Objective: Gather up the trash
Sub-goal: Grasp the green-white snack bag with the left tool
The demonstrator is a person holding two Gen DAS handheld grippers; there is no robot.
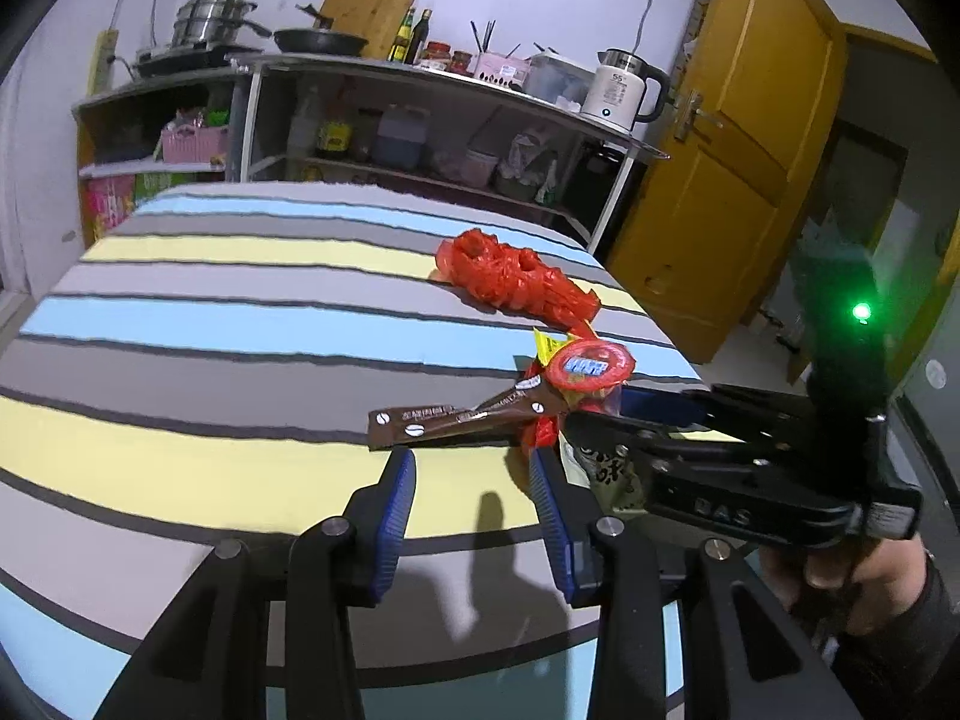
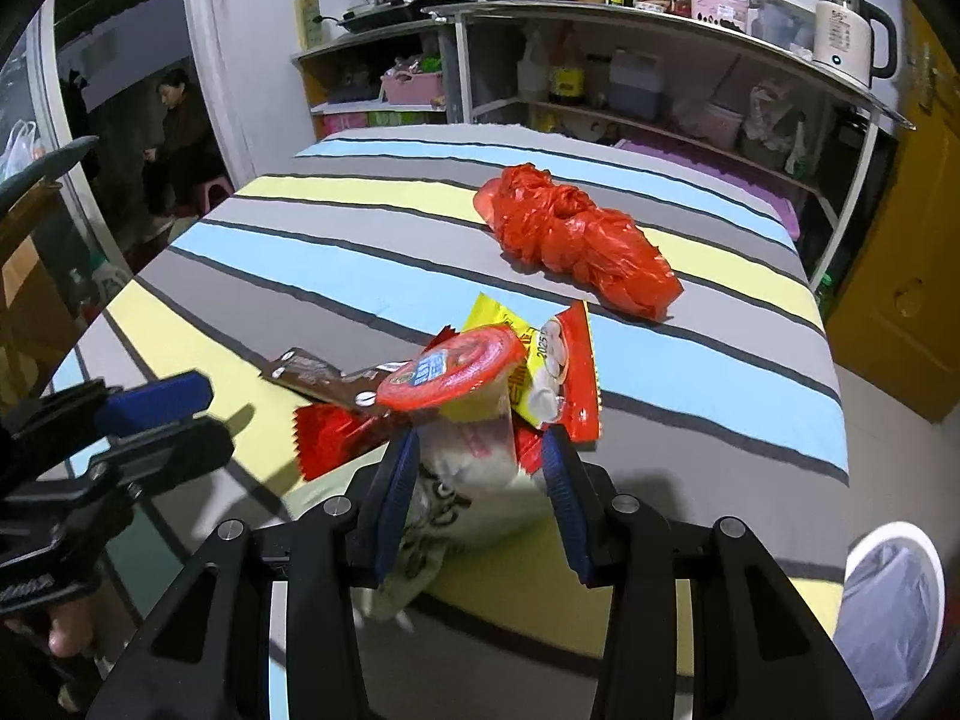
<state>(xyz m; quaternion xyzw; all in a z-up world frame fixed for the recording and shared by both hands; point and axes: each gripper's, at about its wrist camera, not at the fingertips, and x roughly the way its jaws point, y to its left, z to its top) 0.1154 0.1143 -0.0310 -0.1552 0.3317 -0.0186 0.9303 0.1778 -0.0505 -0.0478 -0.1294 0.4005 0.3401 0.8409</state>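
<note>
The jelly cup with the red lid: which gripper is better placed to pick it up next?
Right. The right gripper has its open jaws on both sides of the jelly cup. The left gripper is also open, but faces the brown sachet, beside the cup.

The striped tablecloth (image 2: 372,228) looks like matt woven cloth. The red bag (image 2: 576,240) near its far edge is thin, crinkled, glossy plastic. The jelly cup (image 2: 474,402) has a shiny foil lid and clear smooth plastic walls; the brown sachets (image 1: 444,420) look glossy.
</note>
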